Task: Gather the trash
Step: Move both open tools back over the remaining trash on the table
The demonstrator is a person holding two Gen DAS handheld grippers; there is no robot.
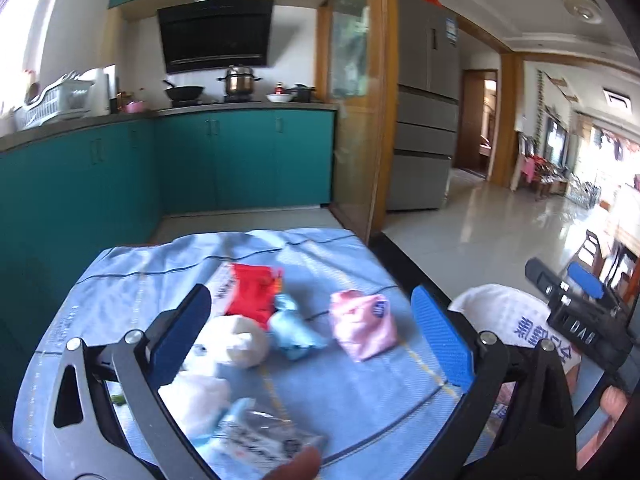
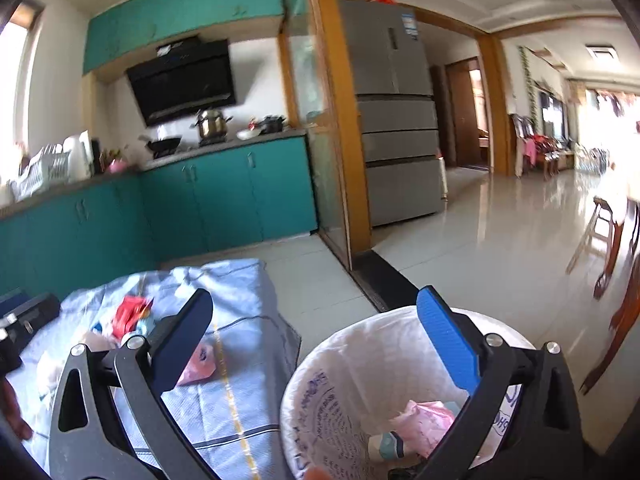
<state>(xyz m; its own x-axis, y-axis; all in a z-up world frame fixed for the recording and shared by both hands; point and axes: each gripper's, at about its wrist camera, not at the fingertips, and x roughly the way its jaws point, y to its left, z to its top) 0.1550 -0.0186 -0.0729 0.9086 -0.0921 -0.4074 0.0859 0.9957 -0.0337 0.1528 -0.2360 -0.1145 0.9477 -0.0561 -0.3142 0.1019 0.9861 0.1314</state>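
Trash lies on a table under a light blue cloth (image 1: 132,292): a red wrapper (image 1: 252,292), a white crumpled tissue (image 1: 240,340), a blue wrapper (image 1: 292,330), a pink packet (image 1: 362,326), a clear packet (image 1: 260,436). My left gripper (image 1: 312,336) is open above them, empty. My right gripper (image 2: 316,348) is open and empty over a bin with a white liner (image 2: 332,396); pink trash (image 2: 424,424) lies inside. The bin (image 1: 508,320) and right gripper (image 1: 576,312) also show in the left wrist view.
Teal kitchen cabinets (image 1: 240,160) with a stove and pots stand behind the table. A grey fridge (image 2: 396,120) and wooden door frame (image 2: 336,120) are at centre. Wooden furniture (image 2: 616,240) stands on the tiled floor at right.
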